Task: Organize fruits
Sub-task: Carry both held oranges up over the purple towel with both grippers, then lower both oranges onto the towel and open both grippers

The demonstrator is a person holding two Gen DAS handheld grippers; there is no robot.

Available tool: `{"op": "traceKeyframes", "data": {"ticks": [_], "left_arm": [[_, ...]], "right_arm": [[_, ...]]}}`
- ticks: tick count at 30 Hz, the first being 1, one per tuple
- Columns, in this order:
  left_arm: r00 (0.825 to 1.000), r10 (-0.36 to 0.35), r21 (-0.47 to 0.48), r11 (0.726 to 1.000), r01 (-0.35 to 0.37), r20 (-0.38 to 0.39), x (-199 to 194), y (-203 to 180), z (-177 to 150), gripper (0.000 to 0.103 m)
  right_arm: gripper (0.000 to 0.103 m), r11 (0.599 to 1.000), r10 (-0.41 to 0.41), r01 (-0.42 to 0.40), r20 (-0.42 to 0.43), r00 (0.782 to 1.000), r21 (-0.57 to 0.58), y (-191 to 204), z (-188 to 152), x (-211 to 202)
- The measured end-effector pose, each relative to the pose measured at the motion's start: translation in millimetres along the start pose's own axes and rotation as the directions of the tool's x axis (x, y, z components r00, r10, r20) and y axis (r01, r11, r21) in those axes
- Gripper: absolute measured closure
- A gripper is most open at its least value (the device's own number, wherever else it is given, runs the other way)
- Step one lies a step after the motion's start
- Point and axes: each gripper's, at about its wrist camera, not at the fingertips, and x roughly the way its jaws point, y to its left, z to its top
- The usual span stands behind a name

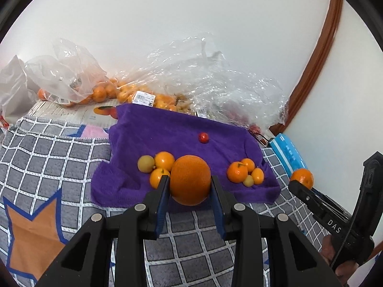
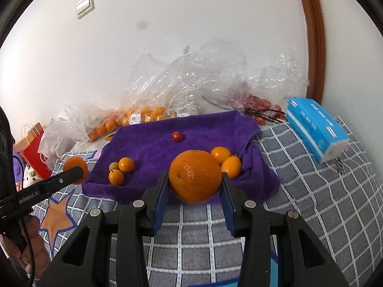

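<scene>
Each tool pinches a large orange, the left tool (image 1: 190,183) its left orange (image 1: 190,179), the right tool (image 2: 195,183) its right orange (image 2: 195,175), above a purple towel (image 1: 167,131) holding smaller citrus

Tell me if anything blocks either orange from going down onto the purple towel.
Nothing visible does. The left tongs and the right tongs each hold an orange above the near edge of the purple towel. Bare towel lies between the left fruit cluster and the right cluster.
</scene>
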Motion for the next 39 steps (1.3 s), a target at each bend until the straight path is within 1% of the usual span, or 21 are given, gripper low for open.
{"op": "traceKeyframes", "data": {"ticks": [7,11,15,19,23,30,32,36,39], "left_arm": [[1.0,-0.001,-0.007,1.0,0.0,-0.021,16,0,16,0.071],[0.999,0.004,-0.001,1.0,-0.004,-0.041,31,-3,23,0.071],[0.998,0.011,-0.001,1.0,-0.012,-0.057,42,-1,25,0.071],[0.998,0.022,-0.019,1.0,-0.023,-0.063,47,9,26,0.071],[0.999,0.039,-0.032,0.999,-0.04,-0.034,45,20,30,0.071],[0.997,0.018,-0.018,1.0,-0.019,-0.069,58,21,31,0.071],[0.996,0.007,-0.01,1.0,-0.008,-0.087,63,18,30,0.071],[0.995,-0.001,0.0,1.0,0.001,-0.099,69,16,27,0.071],[0.993,-0.029,-0.004,1.0,0.029,-0.114,71,16,26,0.071]], "right_arm": [[0.062,0.999,0.026,-0.026,-0.008,1.0,-0.034,8,17,23],[0.062,0.999,0.027,-0.028,-0.031,0.999,-0.039,9,22,39],[0.062,0.999,0.028,-0.03,-0.061,0.998,-0.037,9,22,55],[0.062,0.998,0.042,-0.045,-0.094,0.995,-0.032,11,17,70],[0.062,0.997,0.06,-0.066,-0.128,0.99,-0.043,18,11,84],[0.062,0.993,0.086,-0.098,-0.174,0.981,-0.062,26,2,101],[0.062,0.993,0.096,-0.108,-0.188,0.978,-0.056,26,0,105],[0.062,0.991,0.112,-0.126,-0.213,0.971,-0.05,25,-2,111],[0.062,0.989,0.12,-0.136,-0.232,0.965,-0.052,25,-4,115]]}}
